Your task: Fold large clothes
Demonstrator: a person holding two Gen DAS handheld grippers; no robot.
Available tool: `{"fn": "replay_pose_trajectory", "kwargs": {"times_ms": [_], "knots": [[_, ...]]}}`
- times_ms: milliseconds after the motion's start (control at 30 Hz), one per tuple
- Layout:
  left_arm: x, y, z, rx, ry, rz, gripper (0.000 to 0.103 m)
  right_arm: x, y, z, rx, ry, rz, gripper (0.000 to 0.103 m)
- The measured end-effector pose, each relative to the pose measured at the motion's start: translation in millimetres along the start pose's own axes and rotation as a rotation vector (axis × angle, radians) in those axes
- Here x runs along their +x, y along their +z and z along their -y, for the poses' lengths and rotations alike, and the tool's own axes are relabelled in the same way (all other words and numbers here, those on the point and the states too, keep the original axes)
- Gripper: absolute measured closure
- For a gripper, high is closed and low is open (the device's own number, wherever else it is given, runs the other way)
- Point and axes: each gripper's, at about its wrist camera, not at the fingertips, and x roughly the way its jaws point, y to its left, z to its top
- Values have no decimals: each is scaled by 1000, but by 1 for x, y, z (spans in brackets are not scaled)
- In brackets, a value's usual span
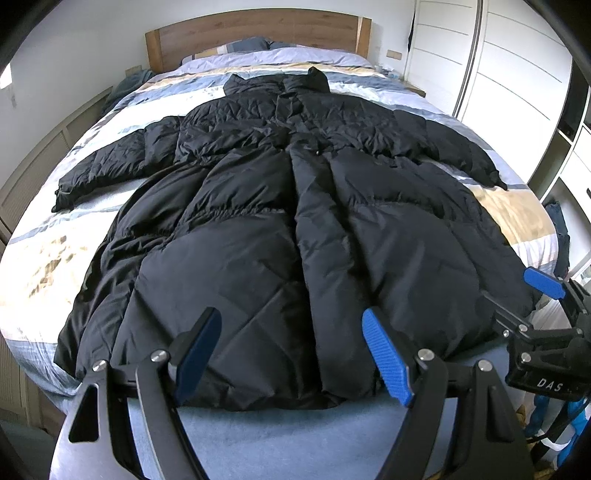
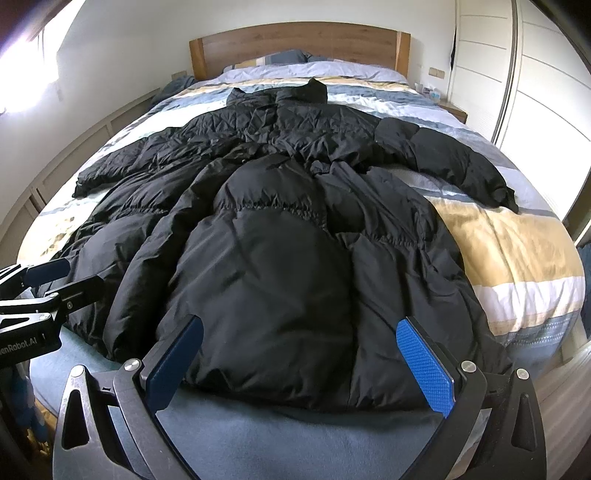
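Note:
A long black puffer coat [image 1: 295, 206] lies spread flat on the bed, front side up, hem toward me, collar toward the headboard, both sleeves stretched out sideways. The same coat [image 2: 280, 236] fills the right wrist view. My left gripper [image 1: 291, 354] hovers open just above the hem near its middle, nothing between its blue pads. My right gripper [image 2: 299, 362] is open too, over the hem's right part, and empty. The right gripper [image 1: 532, 299] shows at the right edge of the left wrist view; the left gripper [image 2: 59, 280] shows at the left edge of the right wrist view.
The bed [image 1: 55, 258] has a striped blue, white and yellow cover and a wooden headboard [image 1: 258, 33]. White wardrobe doors [image 1: 498, 81] stand to the right. A low panelled wall [image 1: 33, 162] runs along the left. A blue sheet edge [image 2: 280, 435] lies under the grippers.

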Motion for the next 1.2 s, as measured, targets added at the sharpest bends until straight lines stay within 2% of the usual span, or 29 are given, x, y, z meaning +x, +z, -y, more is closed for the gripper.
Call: {"fn": "replay_pose_trajectory", "kwargs": {"times_ms": [567,1200], "knots": [[13,7,-15,-42,41,-47,25,3,2,2,4,3,-7,0],[6,20,-25,-45,70,-16,25,5,17,9,5,-16,-13,0]]}}
